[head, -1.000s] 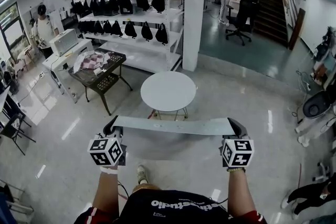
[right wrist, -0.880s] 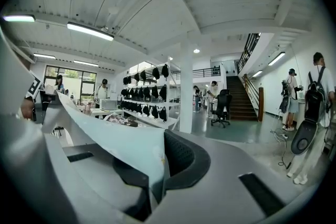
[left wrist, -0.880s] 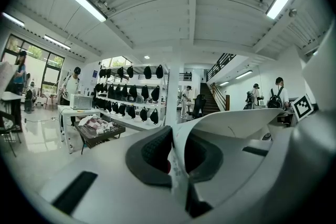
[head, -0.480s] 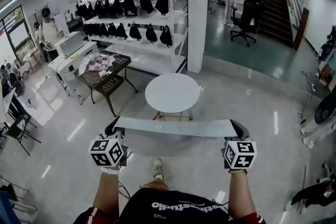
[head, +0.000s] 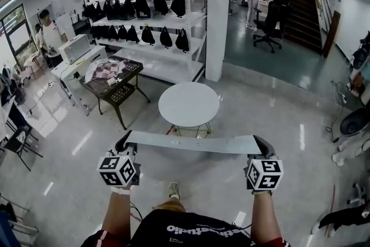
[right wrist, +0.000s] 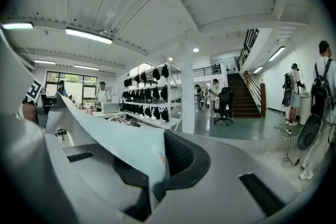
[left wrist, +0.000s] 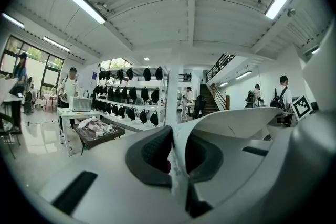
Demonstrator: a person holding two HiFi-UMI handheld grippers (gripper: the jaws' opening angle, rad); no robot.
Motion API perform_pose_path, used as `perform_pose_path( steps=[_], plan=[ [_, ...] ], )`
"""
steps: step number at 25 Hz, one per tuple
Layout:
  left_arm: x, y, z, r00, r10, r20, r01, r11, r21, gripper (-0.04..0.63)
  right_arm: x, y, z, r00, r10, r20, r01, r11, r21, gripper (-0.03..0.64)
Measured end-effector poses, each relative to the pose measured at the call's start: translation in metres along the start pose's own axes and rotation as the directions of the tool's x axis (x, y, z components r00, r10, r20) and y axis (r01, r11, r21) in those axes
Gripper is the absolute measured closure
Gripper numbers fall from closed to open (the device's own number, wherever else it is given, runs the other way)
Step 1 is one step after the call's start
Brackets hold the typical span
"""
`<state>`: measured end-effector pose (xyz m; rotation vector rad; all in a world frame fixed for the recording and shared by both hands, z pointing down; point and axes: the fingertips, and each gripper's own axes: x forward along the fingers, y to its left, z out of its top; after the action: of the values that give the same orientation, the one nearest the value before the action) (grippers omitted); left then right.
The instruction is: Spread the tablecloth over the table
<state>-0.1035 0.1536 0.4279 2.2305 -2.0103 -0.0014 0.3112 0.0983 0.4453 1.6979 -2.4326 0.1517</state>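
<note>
On my dark shirt [head: 173,220] the white print includes "studio" (the letters around it blur); I read nothing else anywhere.

The person's shoe [head: 173,188] has shifted rightward below the tablecloth [head: 191,142], and the round table [head: 188,104] looks nearer.

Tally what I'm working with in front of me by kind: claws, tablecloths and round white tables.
tablecloth: 1, stretched out in the air
claw: 2, left claw and right claw, each shut on one end of it
round white table: 1, ahead, nothing on it
Total: 4
</note>
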Motion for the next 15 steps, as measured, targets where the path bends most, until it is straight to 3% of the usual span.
perform_pose_path(
  steps=[15],
  plan=[
    [0.038, 0.027, 0.002, 1.000, 0.009, 0.016, -0.009, 1.000, -0.015, 0.572, 0.045, 0.006, 0.005, 1.000, 0.023, -0.018, -0.023, 0.999, -0.022, 0.588]
  ],
)
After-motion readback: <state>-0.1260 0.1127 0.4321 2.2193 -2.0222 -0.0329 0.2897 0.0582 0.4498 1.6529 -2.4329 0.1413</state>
